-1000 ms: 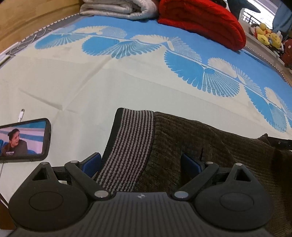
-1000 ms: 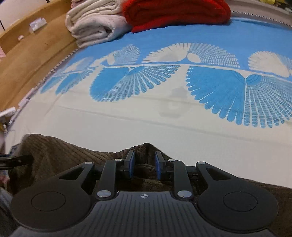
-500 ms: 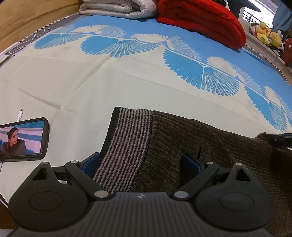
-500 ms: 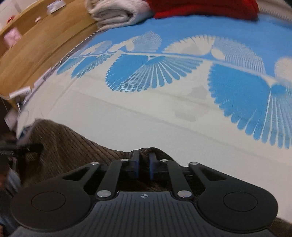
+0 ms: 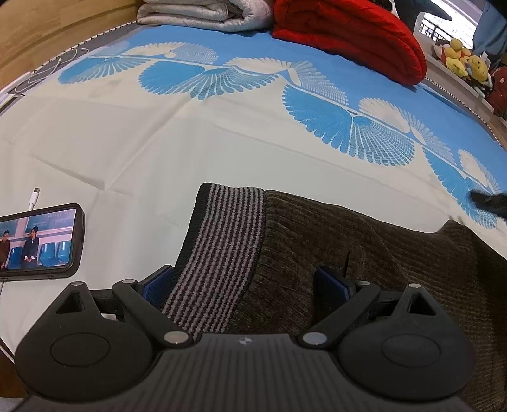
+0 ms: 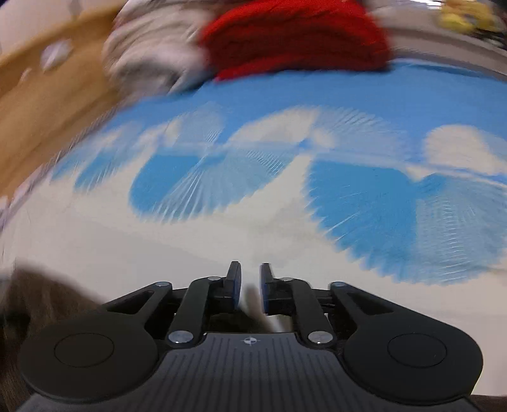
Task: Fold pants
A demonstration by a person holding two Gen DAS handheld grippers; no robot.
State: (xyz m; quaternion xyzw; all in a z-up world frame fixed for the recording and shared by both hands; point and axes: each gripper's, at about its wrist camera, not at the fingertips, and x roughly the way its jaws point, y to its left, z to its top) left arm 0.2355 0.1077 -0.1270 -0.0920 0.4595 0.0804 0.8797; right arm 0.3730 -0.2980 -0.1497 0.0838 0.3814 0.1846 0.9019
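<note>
Dark brown corduroy pants (image 5: 364, 247) with a grey-and-black striped waistband (image 5: 225, 241) lie flat on the bed. My left gripper (image 5: 242, 282) rests over the waistband end, open wide, its blue pads (image 5: 155, 285) straddling the cloth without pinching it. In the blurred right wrist view my right gripper (image 6: 250, 282) is opening; only bedsheet shows in the narrow gap between its pads. The pants (image 6: 41, 301) sit at that view's lower left, apart from the fingertips. A dark blurred shape (image 5: 489, 202), apparently the right gripper, hovers beyond the pants' far end.
A blue-and-cream patterned bedsheet (image 5: 190, 142) covers the bed. A phone (image 5: 38, 241) playing video with a white cable lies left of the waistband. Folded grey blankets (image 5: 202, 12) and a red blanket (image 5: 348, 35) are stacked at the far end, plush toys (image 5: 465, 60) at the right.
My right gripper was shut on a bunch of the pants; its jaws have now parted and it has lifted off the cloth. The left gripper has not moved.
</note>
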